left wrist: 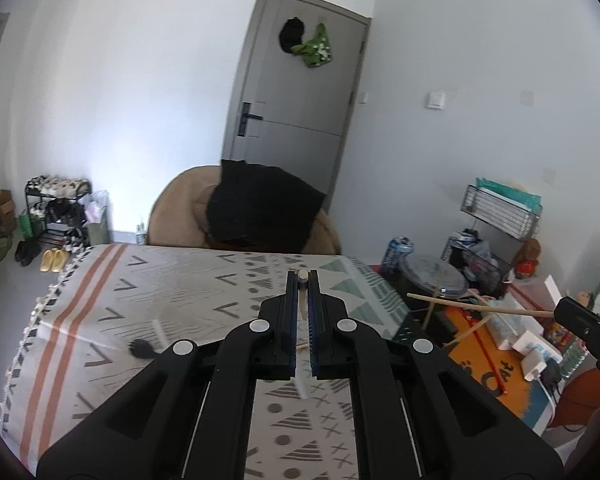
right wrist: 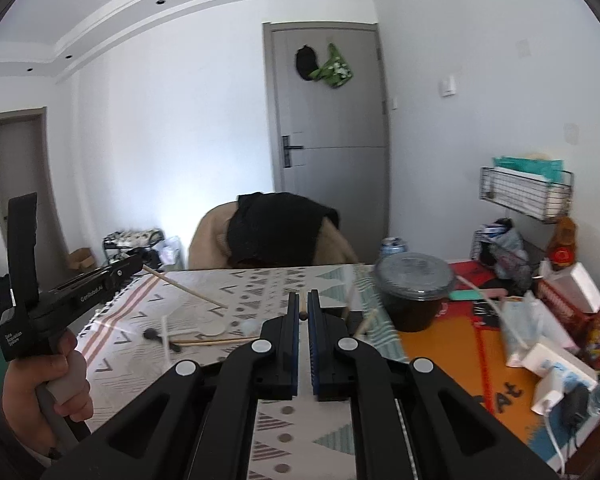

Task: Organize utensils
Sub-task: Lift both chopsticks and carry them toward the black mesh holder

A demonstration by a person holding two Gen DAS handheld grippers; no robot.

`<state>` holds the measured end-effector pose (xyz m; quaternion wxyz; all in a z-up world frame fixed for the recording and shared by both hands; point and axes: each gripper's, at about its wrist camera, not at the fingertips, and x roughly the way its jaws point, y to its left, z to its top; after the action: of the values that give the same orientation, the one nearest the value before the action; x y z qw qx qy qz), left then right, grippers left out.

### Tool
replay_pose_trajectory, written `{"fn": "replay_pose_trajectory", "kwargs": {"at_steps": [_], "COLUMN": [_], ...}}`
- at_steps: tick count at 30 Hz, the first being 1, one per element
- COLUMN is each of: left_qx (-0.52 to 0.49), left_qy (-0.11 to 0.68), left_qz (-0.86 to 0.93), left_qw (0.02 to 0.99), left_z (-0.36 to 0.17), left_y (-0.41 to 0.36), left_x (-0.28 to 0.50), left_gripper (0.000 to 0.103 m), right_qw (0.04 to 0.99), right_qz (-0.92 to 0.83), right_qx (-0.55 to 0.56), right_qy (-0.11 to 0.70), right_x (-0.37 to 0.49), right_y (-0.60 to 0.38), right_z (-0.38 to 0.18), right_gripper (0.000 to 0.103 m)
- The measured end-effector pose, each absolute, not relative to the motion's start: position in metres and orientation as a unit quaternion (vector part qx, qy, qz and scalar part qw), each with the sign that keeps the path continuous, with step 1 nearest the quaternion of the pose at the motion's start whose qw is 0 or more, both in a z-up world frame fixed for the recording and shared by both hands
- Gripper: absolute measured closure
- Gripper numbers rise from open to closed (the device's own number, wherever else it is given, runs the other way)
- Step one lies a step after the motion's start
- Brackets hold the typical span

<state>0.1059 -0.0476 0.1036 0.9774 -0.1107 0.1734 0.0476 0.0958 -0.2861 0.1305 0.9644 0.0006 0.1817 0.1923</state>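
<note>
My left gripper (left wrist: 302,280) is shut on a wooden chopstick (left wrist: 302,300), held above the patterned tablecloth (left wrist: 148,300); in the right wrist view that chopstick (right wrist: 184,289) juts from the left gripper (right wrist: 134,266) toward the cloth. My right gripper (right wrist: 303,300) is shut on another wooden chopstick (right wrist: 302,305); the left wrist view shows it (left wrist: 480,308) reaching left from the right gripper (left wrist: 558,312). On the cloth lie another chopstick (right wrist: 216,341), a white plastic utensil (right wrist: 165,340) and a small black brush-like piece (right wrist: 151,334).
A black bowl with a clear lid (right wrist: 416,292) stands at the table's right, with sticks (right wrist: 364,320) leaning beside it. Boxes, a charger (right wrist: 556,388) and clutter fill the orange mat to the right. A chair with black cloth (right wrist: 276,228) is behind the table.
</note>
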Motion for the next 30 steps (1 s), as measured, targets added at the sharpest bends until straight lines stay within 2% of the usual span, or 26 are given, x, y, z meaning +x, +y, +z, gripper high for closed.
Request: {"fn": "replay_pose_trajectory", "kwargs": {"at_steps": [16,30], "left_qx": [-0.093,-0.083], "left_qy": [0.161,0.163], "left_qz": [-0.016,0.008], "left_qw": [0.982,0.983], "left_z": [0.12,0.124], "left_y": [-0.095,-0.087], "left_x": [0.122,0.126], "left_gripper": [0.098,0.098], "right_qw": [0.967,0.96], "right_qz": [0.162,0.196], "right_qx": [0.006,0.008], "right_qy": [0.194,0.199], "right_x": [0.098,0.147], "right_y": [-0.309,-0.279], "right_z": [0.125,0.117], "right_gripper": [0.098,0.096]}}
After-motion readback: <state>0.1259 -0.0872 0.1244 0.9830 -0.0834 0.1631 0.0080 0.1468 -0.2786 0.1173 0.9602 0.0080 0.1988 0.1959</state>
